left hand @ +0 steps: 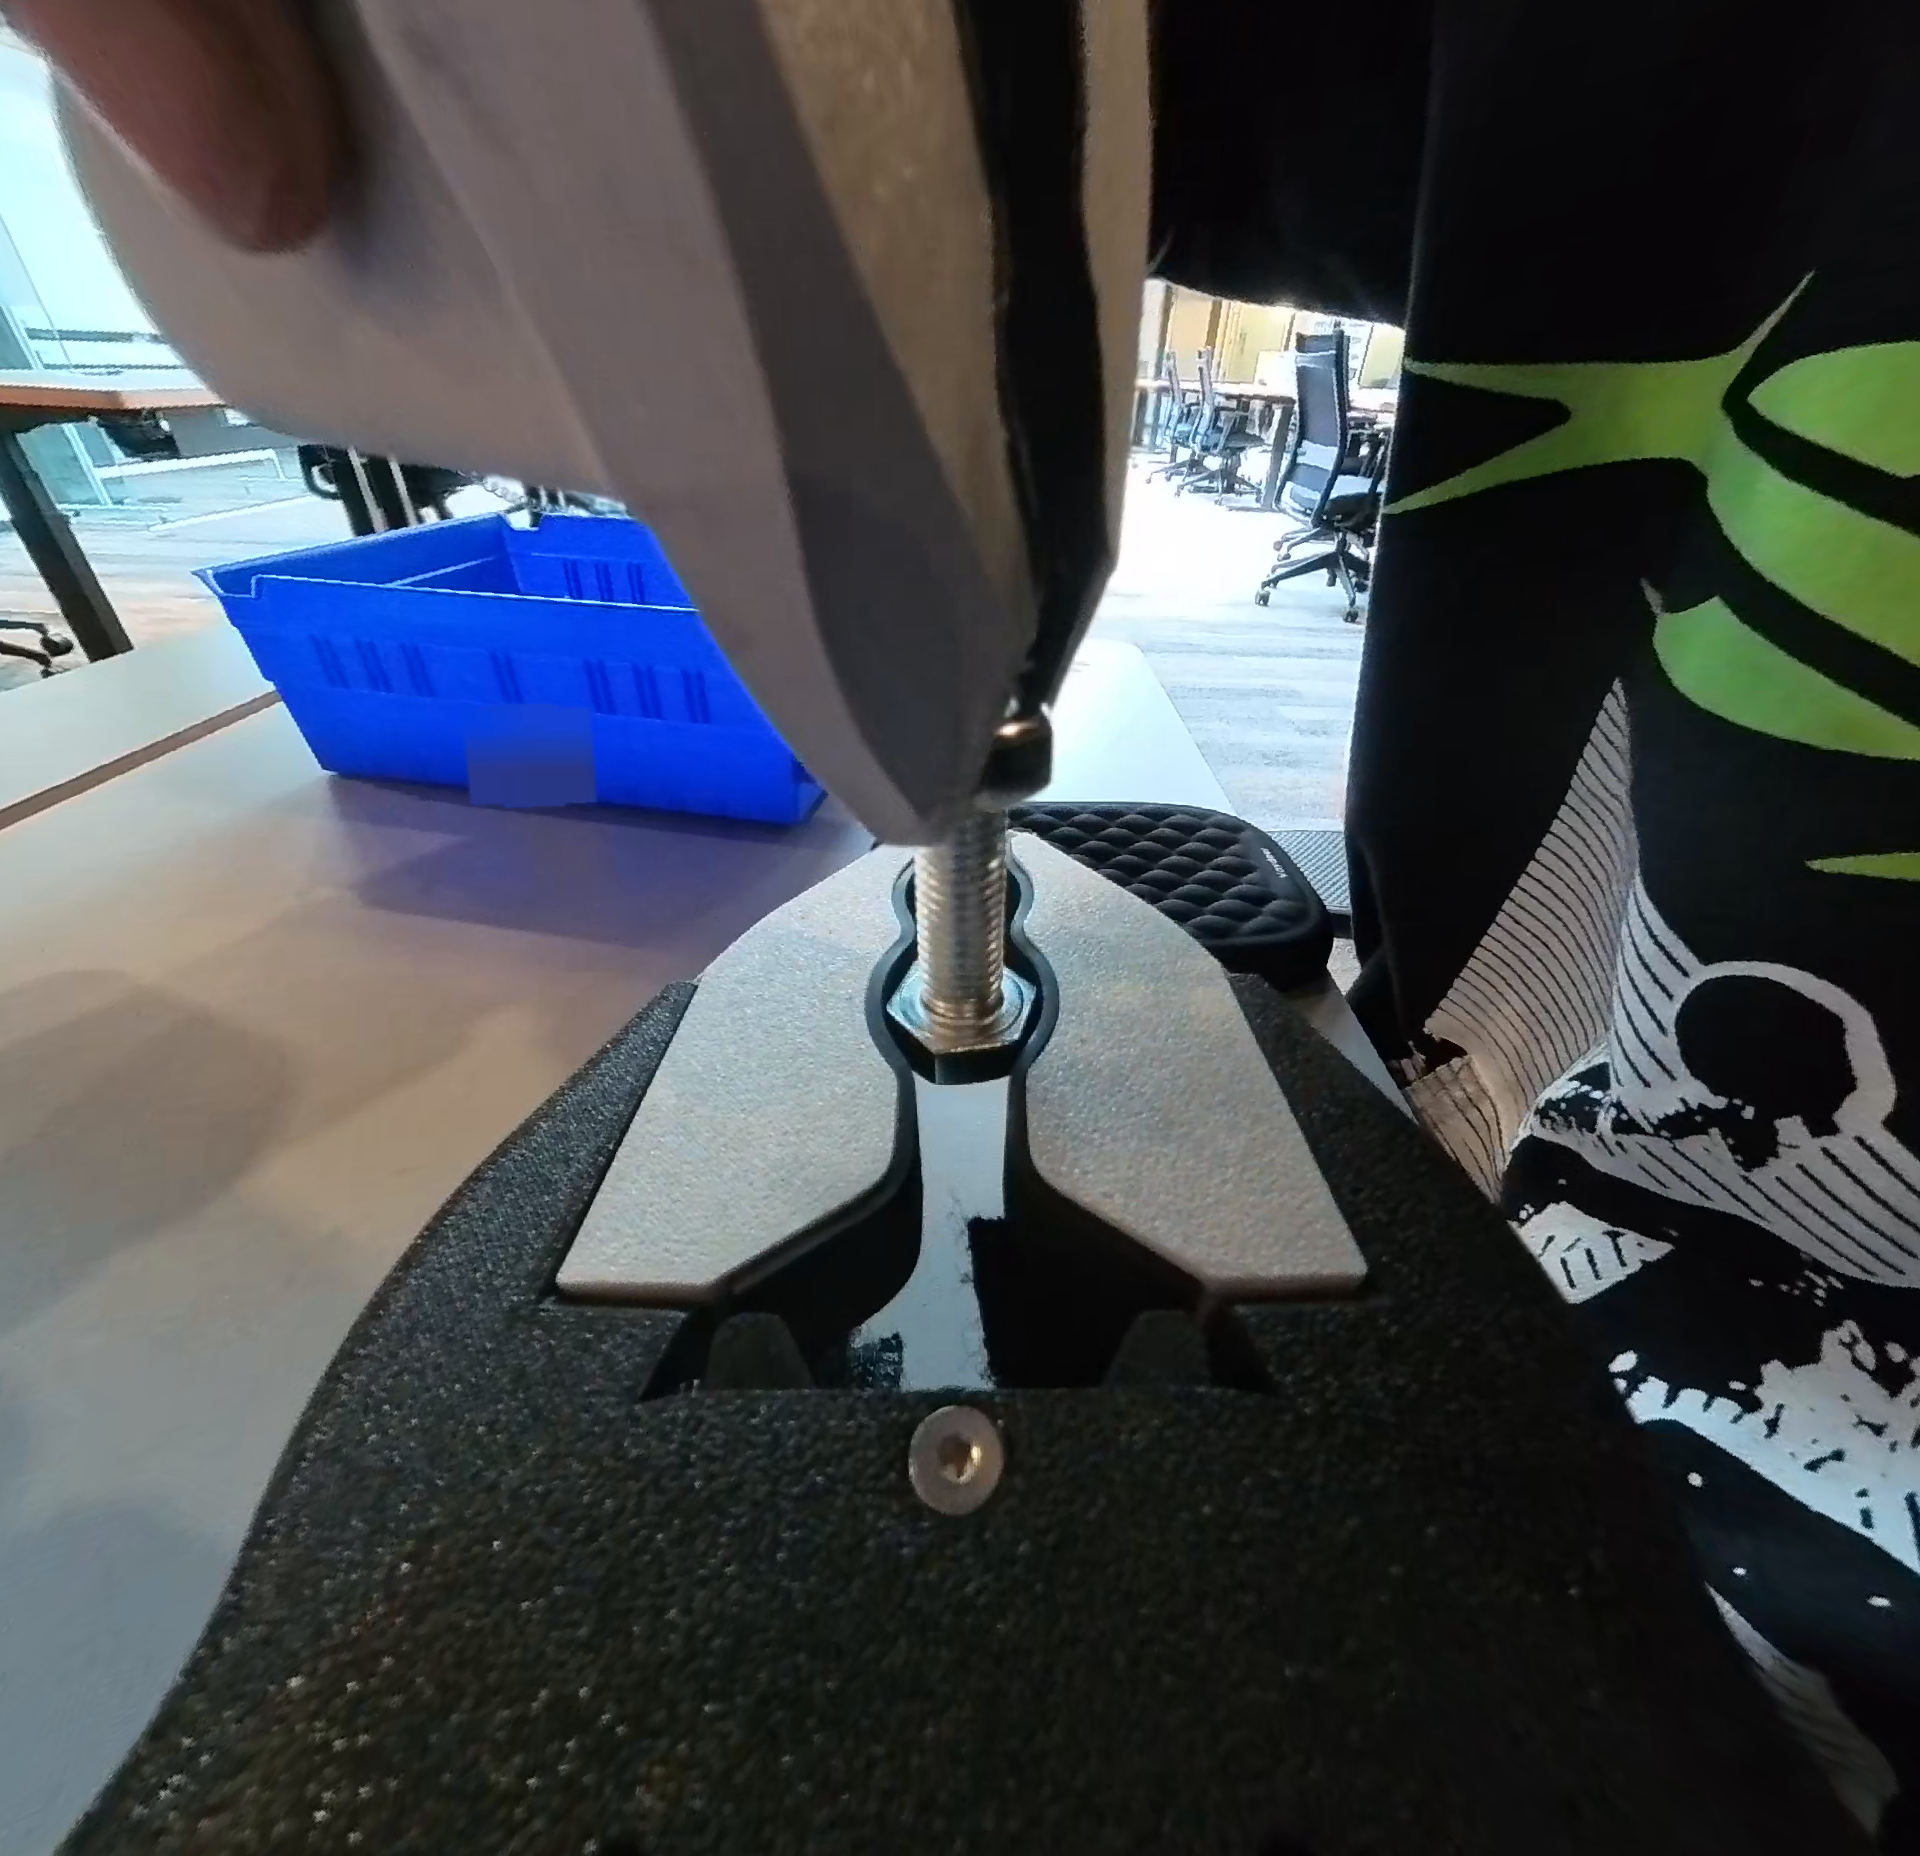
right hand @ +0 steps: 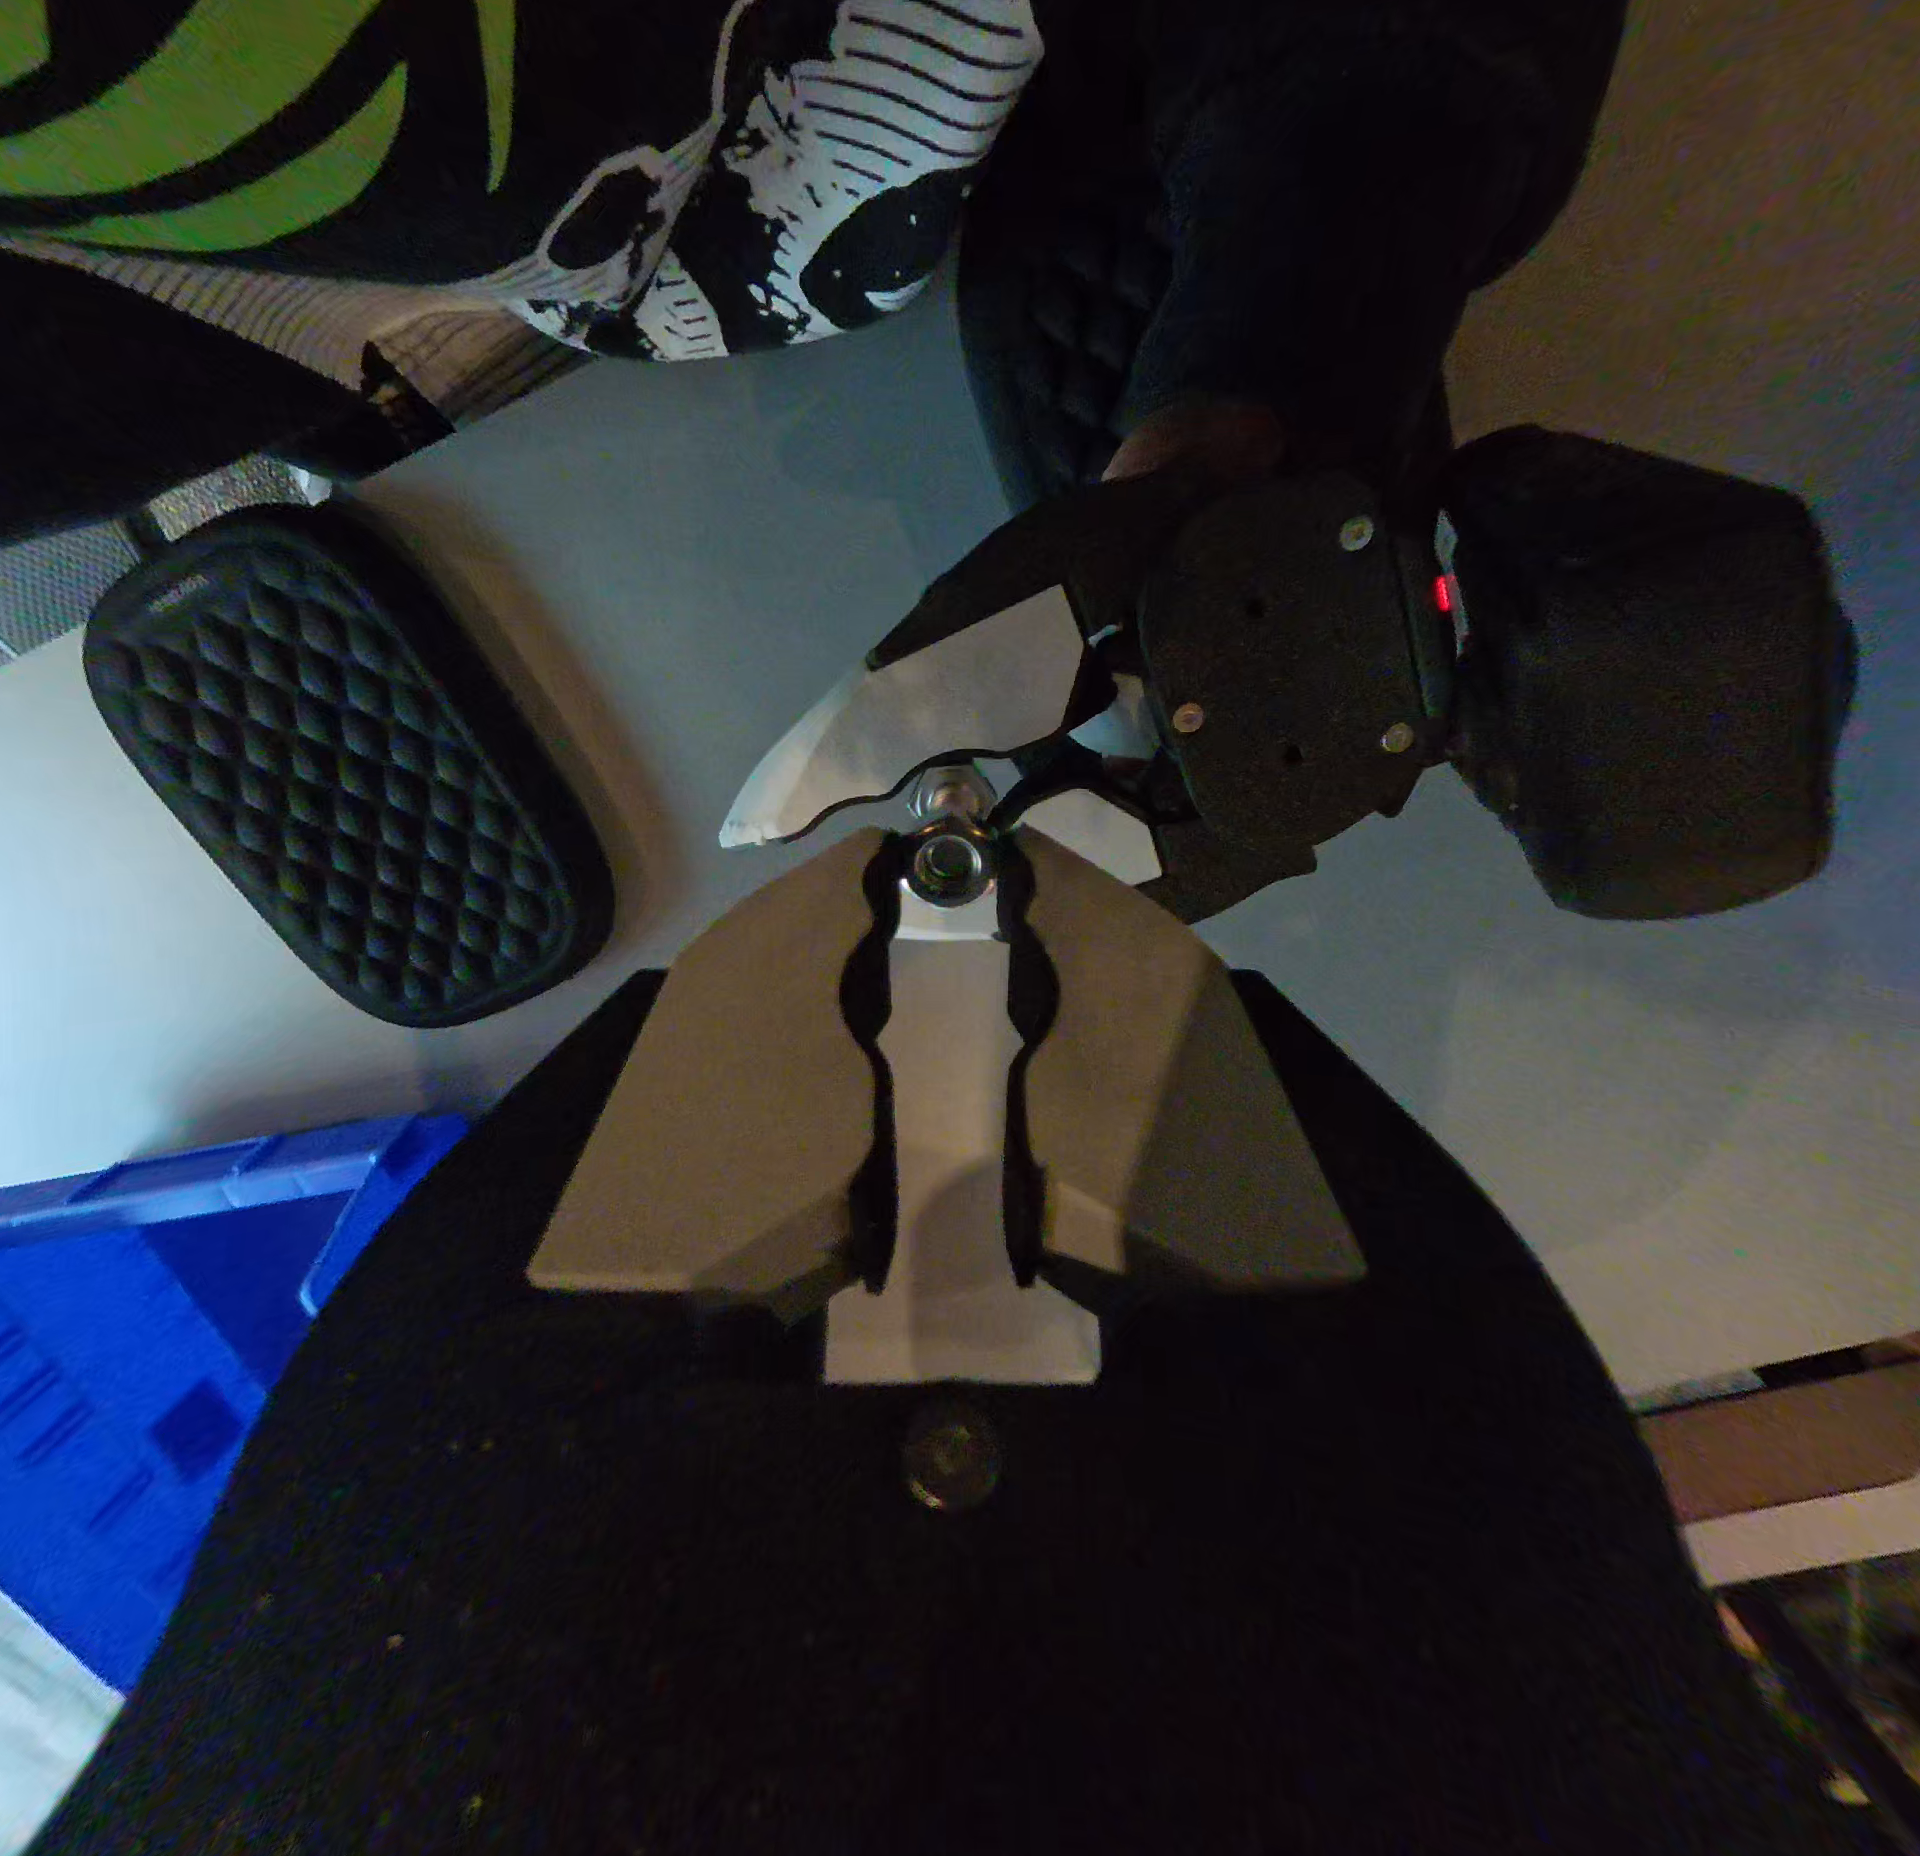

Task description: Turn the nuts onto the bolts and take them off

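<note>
Left tool pinching the nut | our right tool clamped on the bolt, held above the table | blue bin well aside, black pad near the edge.

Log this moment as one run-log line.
left gripper: shut on nut | right gripper: shut on bolt head end | blue bin: behind
</note>
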The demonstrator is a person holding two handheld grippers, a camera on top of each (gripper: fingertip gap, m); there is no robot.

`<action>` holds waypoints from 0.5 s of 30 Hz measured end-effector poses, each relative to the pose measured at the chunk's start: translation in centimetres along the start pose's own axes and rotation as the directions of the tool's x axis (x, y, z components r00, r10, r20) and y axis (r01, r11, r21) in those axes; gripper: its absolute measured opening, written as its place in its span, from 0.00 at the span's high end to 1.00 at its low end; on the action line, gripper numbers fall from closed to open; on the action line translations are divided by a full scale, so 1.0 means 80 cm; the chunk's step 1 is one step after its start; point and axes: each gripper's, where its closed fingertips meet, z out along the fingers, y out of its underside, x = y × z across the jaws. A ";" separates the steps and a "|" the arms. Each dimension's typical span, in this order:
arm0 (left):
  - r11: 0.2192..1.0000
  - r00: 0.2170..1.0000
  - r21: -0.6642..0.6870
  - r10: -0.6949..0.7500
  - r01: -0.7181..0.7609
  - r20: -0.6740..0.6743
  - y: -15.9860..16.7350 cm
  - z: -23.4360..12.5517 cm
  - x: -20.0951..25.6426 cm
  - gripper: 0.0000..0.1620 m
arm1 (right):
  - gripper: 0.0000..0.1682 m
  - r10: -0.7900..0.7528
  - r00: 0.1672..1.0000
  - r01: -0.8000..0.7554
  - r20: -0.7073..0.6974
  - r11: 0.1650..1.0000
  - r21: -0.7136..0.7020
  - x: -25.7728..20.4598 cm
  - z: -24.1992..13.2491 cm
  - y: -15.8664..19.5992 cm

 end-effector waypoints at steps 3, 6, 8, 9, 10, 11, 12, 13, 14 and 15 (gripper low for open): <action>1.000 1.000 0.003 -0.003 0.003 0.004 0.000 0.000 -0.001 0.93 | 0.90 0.047 0.999 -0.047 -0.009 0.999 0.000 0.001 0.000 0.001; 1.000 1.000 0.008 -0.007 0.007 0.012 -0.001 -0.001 -0.003 0.93 | 0.90 0.124 0.992 -0.124 -0.030 0.992 -0.006 0.003 -0.001 0.001; 1.000 1.000 0.006 -0.009 0.009 0.019 -0.001 -0.001 -0.004 0.93 | 0.90 0.220 0.975 -0.221 -0.046 0.975 -0.017 0.003 0.000 0.002; 1.000 1.000 0.004 -0.010 0.010 0.025 0.000 -0.001 -0.005 0.93 | 0.90 0.280 0.958 -0.282 -0.054 0.959 -0.026 0.003 0.000 0.004; 1.000 0.999 0.002 -0.012 0.012 0.030 0.000 -0.001 -0.006 0.93 | 0.90 0.344 0.937 -0.347 -0.065 0.937 -0.032 0.003 0.000 0.005; 1.000 0.999 0.001 -0.013 0.013 0.031 0.000 -0.001 -0.006 0.93 | 0.90 0.404 0.912 -0.407 -0.077 0.913 -0.032 0.003 0.000 0.005; 1.000 0.999 -0.001 -0.012 0.012 0.032 0.001 0.000 -0.006 0.93 | 0.90 0.455 0.885 -0.459 -0.093 0.888 -0.025 0.003 0.000 0.004; 1.000 0.999 -0.004 -0.009 0.009 0.032 0.001 0.000 -0.005 0.93 | 0.90 0.504 0.857 -0.508 -0.108 0.861 -0.015 0.003 0.001 0.004; 1.000 0.999 -0.009 -0.006 0.006 0.031 0.002 0.000 -0.005 0.93 | 0.90 0.554 0.824 -0.558 -0.116 0.830 -0.002 0.003 0.002 0.003; 1.000 0.999 -0.012 -0.003 0.004 0.032 0.002 0.001 -0.004 0.93 | 0.90 0.608 0.784 -0.612 -0.122 0.791 0.013 0.003 0.002 0.003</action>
